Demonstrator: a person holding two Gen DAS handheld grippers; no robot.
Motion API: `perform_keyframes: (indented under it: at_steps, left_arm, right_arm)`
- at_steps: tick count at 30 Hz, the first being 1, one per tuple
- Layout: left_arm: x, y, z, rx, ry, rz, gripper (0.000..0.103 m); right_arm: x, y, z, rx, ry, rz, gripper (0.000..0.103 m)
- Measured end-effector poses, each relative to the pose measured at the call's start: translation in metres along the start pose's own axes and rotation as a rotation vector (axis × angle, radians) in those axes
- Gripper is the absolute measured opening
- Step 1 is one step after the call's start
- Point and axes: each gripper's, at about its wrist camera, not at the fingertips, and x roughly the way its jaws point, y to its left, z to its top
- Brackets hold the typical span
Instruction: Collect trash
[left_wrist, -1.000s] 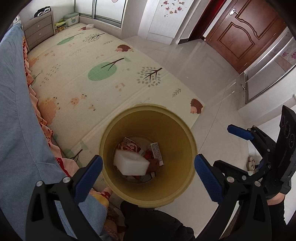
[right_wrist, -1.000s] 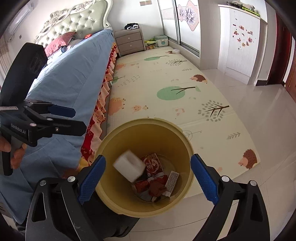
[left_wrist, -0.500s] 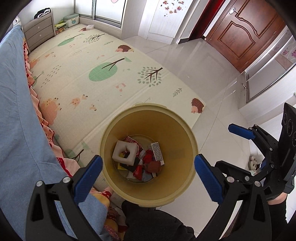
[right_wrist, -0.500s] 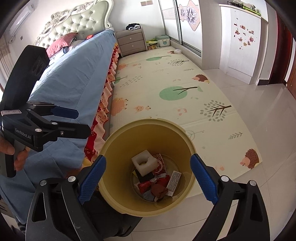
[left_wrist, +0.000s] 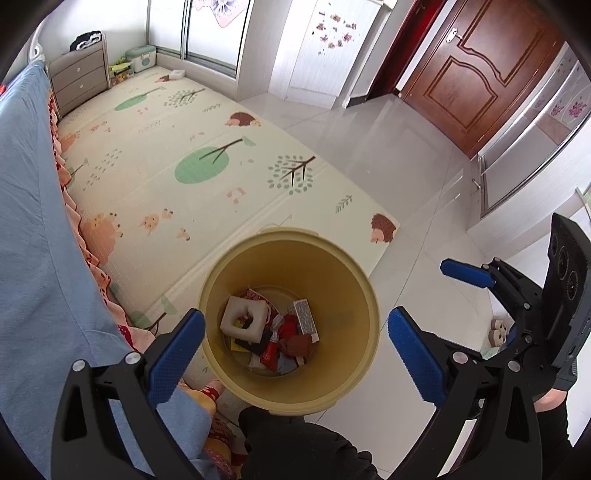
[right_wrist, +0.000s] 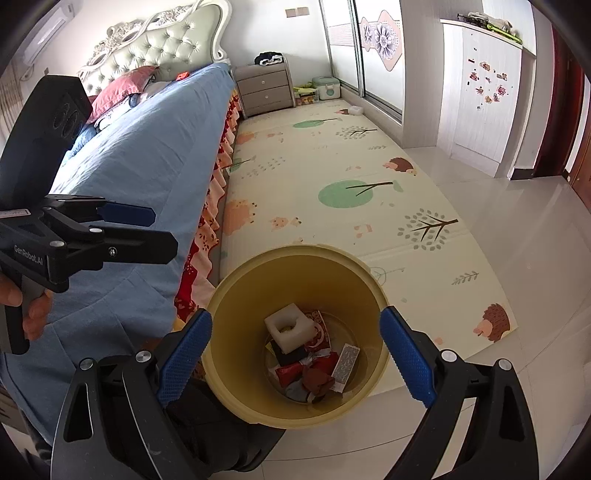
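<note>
While both tools gape empty, bin (left_wrist: 332, 391) straddles play mat (left_wrist: 155, 177) and tiles (left_wrist: 424, 166).

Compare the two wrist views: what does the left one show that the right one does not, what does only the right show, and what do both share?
Only the left wrist view shows the brown door and the right gripper from outside. Only the right wrist view shows the padded headboard, pink pillow and left gripper. Both show the yellow bin, the white foam block inside it, the play mat and blue bedspread.
</note>
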Motion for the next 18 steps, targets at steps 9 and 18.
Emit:
perform_keyframes:
  at_steps: [9, 18]
  left_arm:
    - [-0.069, 0.005, -0.011, 0.018, -0.154, 0.062, 0.099]
    - [-0.15, 0.036, -0.058, -0.012, -0.328, 0.196, 0.099]
  right_arm:
    - [-0.034, 0.031, 0.016, -0.036, -0.078, -0.001, 0.089]
    - [-0.059, 0.097, 0.037, -0.089, -0.2, 0.053, 0.089]
